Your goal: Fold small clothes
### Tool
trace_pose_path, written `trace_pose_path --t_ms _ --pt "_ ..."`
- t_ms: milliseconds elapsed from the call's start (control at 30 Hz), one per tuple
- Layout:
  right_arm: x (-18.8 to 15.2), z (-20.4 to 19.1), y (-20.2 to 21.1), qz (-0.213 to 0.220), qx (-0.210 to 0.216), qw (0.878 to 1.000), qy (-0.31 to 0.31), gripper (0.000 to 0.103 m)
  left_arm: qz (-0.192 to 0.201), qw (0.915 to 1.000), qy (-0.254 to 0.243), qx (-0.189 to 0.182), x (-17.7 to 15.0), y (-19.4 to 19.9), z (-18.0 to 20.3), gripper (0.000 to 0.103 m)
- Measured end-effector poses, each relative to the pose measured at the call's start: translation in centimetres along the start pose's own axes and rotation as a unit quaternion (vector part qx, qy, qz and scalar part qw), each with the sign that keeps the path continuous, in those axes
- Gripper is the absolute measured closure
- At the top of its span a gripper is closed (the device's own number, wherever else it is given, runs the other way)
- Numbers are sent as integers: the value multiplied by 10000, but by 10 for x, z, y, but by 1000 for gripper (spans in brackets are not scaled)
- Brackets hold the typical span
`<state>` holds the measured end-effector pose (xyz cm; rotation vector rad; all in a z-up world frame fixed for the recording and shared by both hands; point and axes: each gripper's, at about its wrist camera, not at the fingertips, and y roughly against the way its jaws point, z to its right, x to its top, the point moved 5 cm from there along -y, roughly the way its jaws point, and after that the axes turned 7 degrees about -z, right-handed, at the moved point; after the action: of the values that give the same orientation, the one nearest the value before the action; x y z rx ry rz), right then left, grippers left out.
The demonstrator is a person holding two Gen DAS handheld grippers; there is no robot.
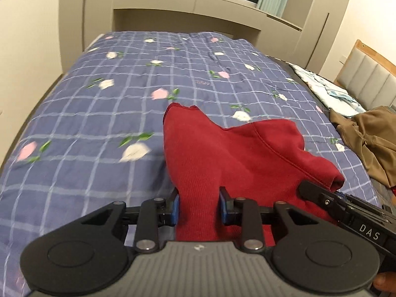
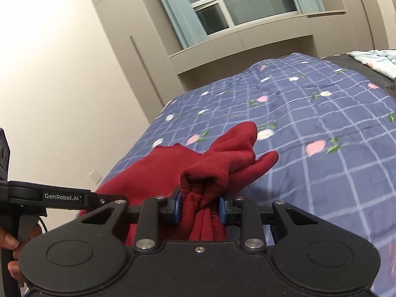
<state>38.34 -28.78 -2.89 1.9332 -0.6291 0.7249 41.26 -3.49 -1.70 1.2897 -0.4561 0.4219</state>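
Observation:
A small dark red garment lies partly on the blue checked floral bedspread, its near part held up by both grippers. My left gripper is shut on a flat band of the red cloth. My right gripper is shut on a bunched fold of the same garment, with a rolled cuff just beyond the blue pads. The right gripper also shows at the lower right of the left wrist view, touching the garment's right edge. The left gripper body appears at the left of the right wrist view.
A brown garment lies crumpled at the bed's right side, next to a pale blue quilt and a padded headboard. Beige cabinets and a window stand beyond the bed's far end. A wall runs along the bed's left side.

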Motion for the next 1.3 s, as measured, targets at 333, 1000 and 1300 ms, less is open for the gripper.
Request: trace_pose_path --t_ms 333,1000,1300 --pt "-77 -37 27 -421 -54 9990 146 73 -149 9995 289 -37 -88 26 -29 70" --pt "-103 -57 90 219 -604 9928 1012 15 639 9968 103 465 -135 82 -14 5" --pt "-133 -85 164 689 -702 9850 1420 1 1375 9864 -179 877 -182 150 3 1"
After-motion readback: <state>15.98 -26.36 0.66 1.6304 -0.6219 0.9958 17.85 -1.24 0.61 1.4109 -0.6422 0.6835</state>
